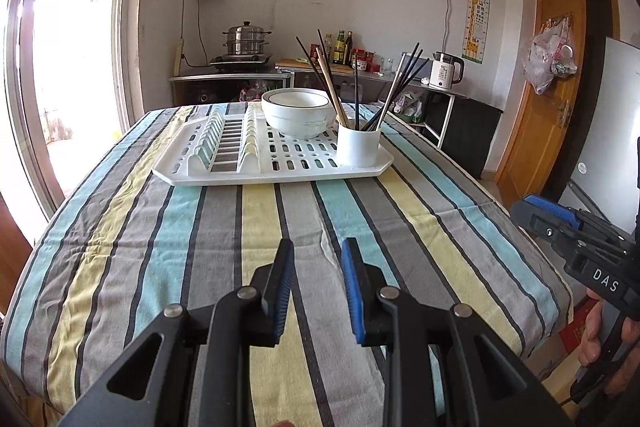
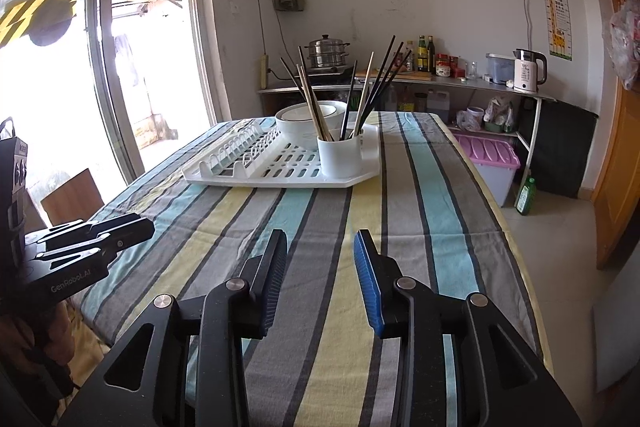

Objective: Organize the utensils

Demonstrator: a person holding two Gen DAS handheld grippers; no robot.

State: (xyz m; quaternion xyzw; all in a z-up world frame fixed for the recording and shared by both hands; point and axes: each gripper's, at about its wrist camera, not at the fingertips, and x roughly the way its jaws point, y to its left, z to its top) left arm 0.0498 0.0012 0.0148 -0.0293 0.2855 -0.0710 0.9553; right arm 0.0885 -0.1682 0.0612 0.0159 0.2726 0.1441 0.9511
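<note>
Chopsticks [image 1: 360,83] stand fanned in white holder cup [image 1: 357,146], frame centre, at right end of drying rack [image 1: 280,163]; upright storage keeps tips clear of striped tablecloth [image 1: 256,227]. White bowl [image 1: 298,111] sits just beside cup, crowding left-side approach. Left gripper [image 1: 316,247] and right gripper [image 2: 320,239]: jaws apart, nothing between, low over cloth, well short of rack.

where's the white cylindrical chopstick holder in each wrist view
Left wrist view: white cylindrical chopstick holder sits right of centre, on the near right corner of the white plastic dish rack.
Right wrist view: holder sits at centre, same corner.
Shared landmark: white ceramic bowl behind it.
</note>
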